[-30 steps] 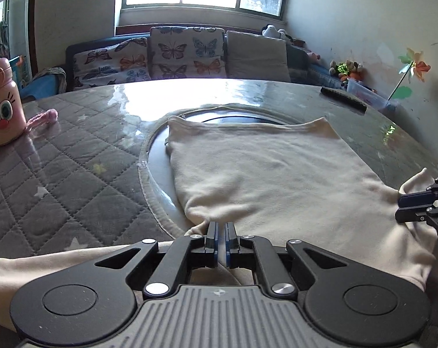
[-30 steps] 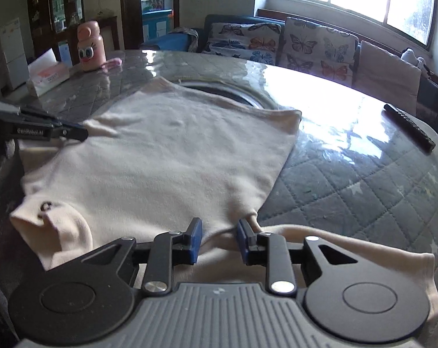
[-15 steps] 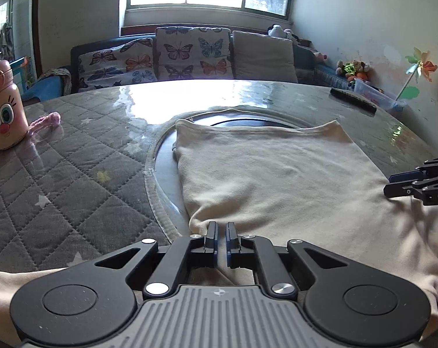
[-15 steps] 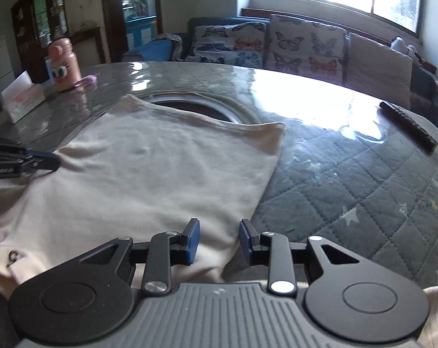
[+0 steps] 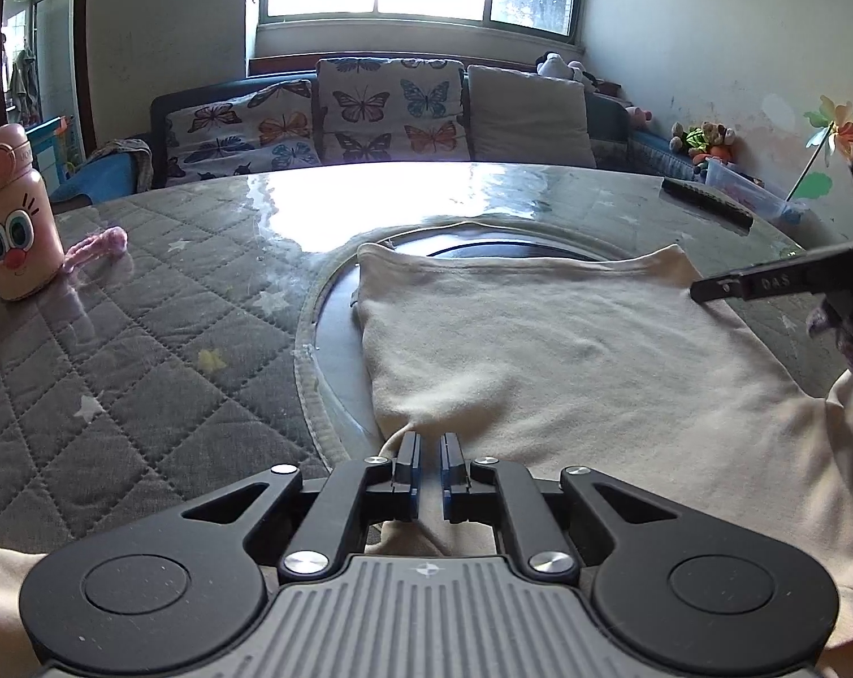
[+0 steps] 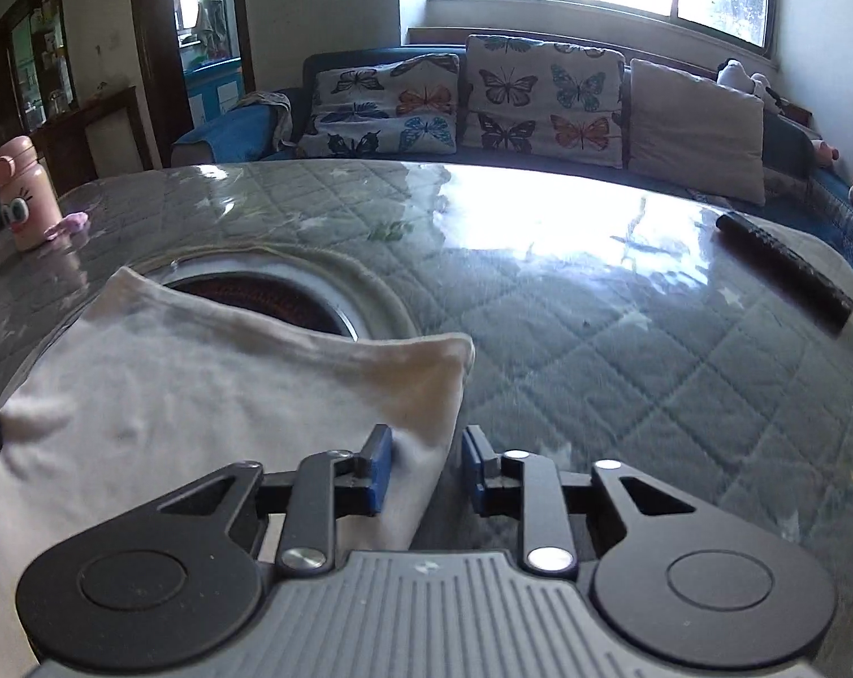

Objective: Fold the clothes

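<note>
A cream garment (image 5: 567, 361) is spread flat on the quilted table (image 5: 143, 350); its near edge is pinched by the left claw (image 5: 428, 472), while the right claw (image 6: 426, 472) is closing around its side edge; a firm grip is needed before folding

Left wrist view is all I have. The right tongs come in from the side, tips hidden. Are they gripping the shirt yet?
Observer: Not yet. The right tongs straddle the shirt's side edge. The jaws are closing, and there is still a gap.
Operator: Is there cloth under both sides?
Observer: No. The cloth ends between them, and the outer pad sits over the bare quilted table cover.
</note>
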`<action>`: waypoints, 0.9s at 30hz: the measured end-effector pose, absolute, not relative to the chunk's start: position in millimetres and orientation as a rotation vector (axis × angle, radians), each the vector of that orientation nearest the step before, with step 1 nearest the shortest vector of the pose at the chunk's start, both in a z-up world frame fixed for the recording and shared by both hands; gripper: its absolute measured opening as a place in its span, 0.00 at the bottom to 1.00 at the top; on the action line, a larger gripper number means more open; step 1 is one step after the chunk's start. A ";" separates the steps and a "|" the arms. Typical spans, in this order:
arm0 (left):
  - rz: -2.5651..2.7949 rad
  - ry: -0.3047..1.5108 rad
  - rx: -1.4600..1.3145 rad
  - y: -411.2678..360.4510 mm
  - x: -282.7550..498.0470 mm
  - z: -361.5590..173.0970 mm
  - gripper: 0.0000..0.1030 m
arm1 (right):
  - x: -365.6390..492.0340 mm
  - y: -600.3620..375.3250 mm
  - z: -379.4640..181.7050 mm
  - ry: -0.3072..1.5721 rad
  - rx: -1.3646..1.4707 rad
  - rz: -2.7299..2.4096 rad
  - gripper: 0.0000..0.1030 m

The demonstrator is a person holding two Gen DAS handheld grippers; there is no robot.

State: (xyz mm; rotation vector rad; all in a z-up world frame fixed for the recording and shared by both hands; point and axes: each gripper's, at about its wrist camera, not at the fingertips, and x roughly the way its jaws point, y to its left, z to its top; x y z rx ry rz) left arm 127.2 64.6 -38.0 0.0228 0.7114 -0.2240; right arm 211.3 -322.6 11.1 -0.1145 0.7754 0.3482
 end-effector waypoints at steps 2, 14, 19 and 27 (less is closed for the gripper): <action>-0.221 0.710 0.028 64.5 129.2 -38.8 0.08 | 221.4 -318.0 10.7 0.775 -0.120 0.349 0.09; -0.197 0.712 0.023 64.3 136.6 -38.7 0.08 | 264.0 -303.3 9.7 0.757 -0.162 0.320 0.13; -0.204 0.692 0.040 62.1 123.3 -32.7 0.21 | 247.5 -305.1 20.7 0.740 -0.197 0.328 0.19; -0.262 0.654 0.124 42.6 88.8 -23.1 0.47 | 164.4 -290.5 28.8 0.785 -0.268 0.518 0.37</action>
